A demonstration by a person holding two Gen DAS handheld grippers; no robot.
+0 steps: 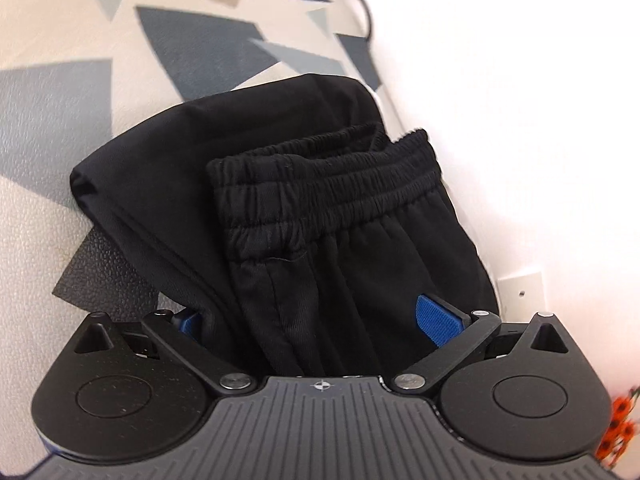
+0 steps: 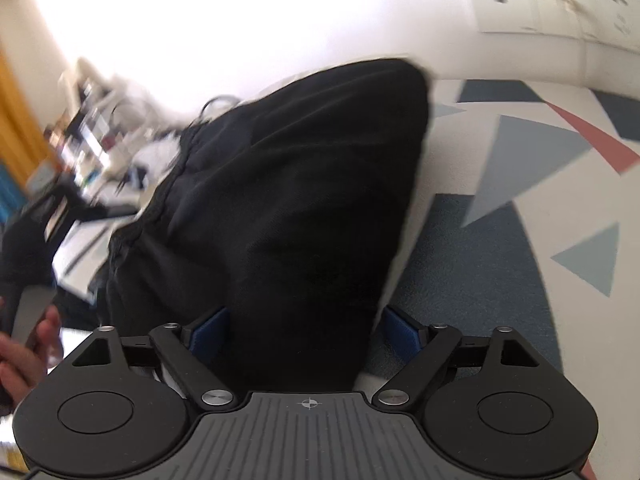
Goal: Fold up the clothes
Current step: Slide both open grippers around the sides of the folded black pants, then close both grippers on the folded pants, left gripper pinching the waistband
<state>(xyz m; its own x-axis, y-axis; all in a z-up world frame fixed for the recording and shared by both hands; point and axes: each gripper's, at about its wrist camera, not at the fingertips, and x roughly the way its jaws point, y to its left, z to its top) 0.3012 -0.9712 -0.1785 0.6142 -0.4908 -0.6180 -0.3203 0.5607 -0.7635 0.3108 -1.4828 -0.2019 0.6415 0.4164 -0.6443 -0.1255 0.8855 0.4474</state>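
Black shorts (image 1: pixel 328 216) fill the centre of the left wrist view, folded into a thick bundle: ribbed elastic waistband (image 1: pixel 320 176) runs across the middle of the frame, a smooth folded layer bulges out to centre-left. Same garment in the right wrist view (image 2: pixel 304 208) is a dark mass from bottom centre up to upper centre, motion-blurred, gathered waistband edge down its left side.

Left gripper (image 1: pixel 316 320): blue pads sit wide apart with the whole bundle packed between them. Right-hand pad (image 1: pixel 438 320) is clear of cloth on its face, left-hand pad (image 1: pixel 188 322) mostly buried behind the fabric. Jaws look closed onto the stack as far as its thickness allows.

Right gripper (image 2: pixel 304 328): both blue pads flank the fabric at lower centre, cloth filling the gap completely. Clamped on the shorts, moderately wide gap.

Under the shorts: cream surface with grey and dark-blue geometric patches (image 1: pixel 60 120); in the right view the same pattern (image 2: pixel 520 168) occupies the right half, with a reddish stripe upper right. Black cable (image 1: pixel 360 4) at top centre of the left view. White wall (image 1: pixel 500 100) on the right there.

Right view, left edge: a person's hand (image 2: pixel 24 356) at lower left, blurred cluttered desk (image 2: pixel 92 128) above it.
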